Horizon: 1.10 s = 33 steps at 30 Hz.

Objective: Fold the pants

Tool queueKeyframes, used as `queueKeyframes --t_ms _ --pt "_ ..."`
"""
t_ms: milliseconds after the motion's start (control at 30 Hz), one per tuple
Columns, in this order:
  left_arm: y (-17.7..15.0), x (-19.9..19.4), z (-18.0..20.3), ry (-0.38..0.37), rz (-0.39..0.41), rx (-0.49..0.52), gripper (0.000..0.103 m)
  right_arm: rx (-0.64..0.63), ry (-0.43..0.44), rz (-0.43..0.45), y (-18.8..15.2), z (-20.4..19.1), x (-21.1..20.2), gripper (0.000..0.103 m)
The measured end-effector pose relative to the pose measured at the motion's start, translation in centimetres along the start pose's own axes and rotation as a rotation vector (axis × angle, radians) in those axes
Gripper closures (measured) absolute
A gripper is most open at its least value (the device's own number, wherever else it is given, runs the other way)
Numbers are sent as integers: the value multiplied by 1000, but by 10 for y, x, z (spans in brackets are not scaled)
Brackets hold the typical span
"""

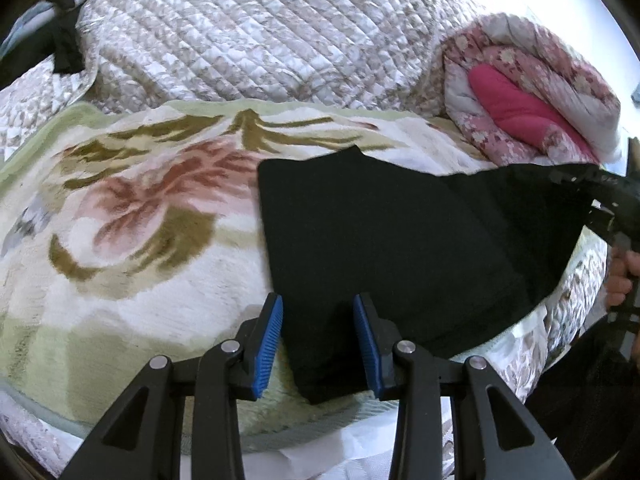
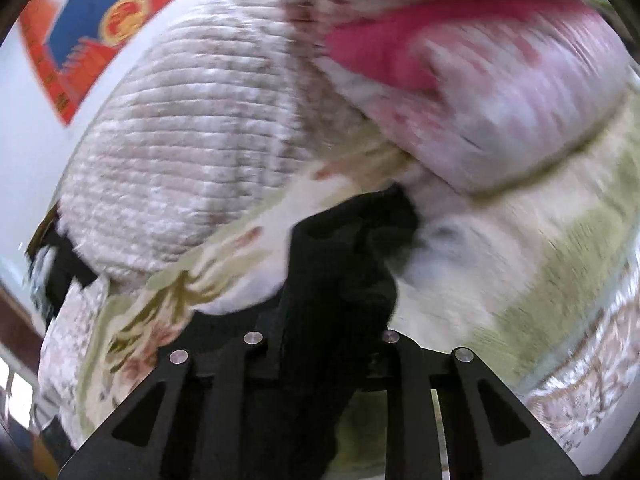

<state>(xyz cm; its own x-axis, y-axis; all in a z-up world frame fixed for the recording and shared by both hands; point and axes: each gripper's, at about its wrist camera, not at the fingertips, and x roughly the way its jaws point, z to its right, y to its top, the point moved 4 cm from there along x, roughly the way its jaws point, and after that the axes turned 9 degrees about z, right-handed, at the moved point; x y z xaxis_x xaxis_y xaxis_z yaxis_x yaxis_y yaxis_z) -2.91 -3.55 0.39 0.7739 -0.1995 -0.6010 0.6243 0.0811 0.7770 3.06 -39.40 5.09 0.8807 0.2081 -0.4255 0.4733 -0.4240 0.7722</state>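
Black pants [image 1: 380, 240] lie spread on a floral blanket [image 1: 140, 208] on the bed. In the left wrist view my left gripper [image 1: 318, 344] is at the near edge, its blue pads [image 1: 267, 350] closed on a narrow bunch of the black cloth. The right gripper [image 1: 592, 178] is at the far right edge, held by a hand [image 1: 624, 276]; it holds the pants' right corner raised off the blanket. The right wrist view is blurred. There the pants [image 2: 344, 248] bunch up between the fingers of the right gripper [image 2: 340, 272] and hide its pads.
A quilted beige bedspread [image 1: 260, 32] bulges behind the blanket. A rolled pink floral quilt [image 1: 528, 92] sits at the back right. A dark garment [image 1: 64, 40] lies at the far left. A red and blue wall hanging [image 2: 100, 12] is on the wall.
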Motion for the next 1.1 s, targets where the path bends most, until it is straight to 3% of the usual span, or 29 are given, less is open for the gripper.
queueKeyframes --t_ms 167,267,467,600,867,1000,1100 --pt "12 -7 -23 36 30 -60 64 -146 114 -8 -2 -71 0 81" --pt "18 -11 -41 66 47 -104 64 -249 180 -35 -23 -117 3 81" --pt "21 -21 -76 128 69 -185 64 -409 297 -191 -101 -182 29 81" --pt "19 -23 -90 147 68 -223 64 -545 293 -301 -161 -192 51 81" --pt "19 -26 -93 141 76 -236 64 -629 312 -197 -147 -211 31 81" --pt "19 -25 -93 142 75 -233 64 -690 316 -296 -185 -207 49 79" --pt "18 -26 -94 147 76 -237 64 -699 345 -255 -187 -207 39 65"
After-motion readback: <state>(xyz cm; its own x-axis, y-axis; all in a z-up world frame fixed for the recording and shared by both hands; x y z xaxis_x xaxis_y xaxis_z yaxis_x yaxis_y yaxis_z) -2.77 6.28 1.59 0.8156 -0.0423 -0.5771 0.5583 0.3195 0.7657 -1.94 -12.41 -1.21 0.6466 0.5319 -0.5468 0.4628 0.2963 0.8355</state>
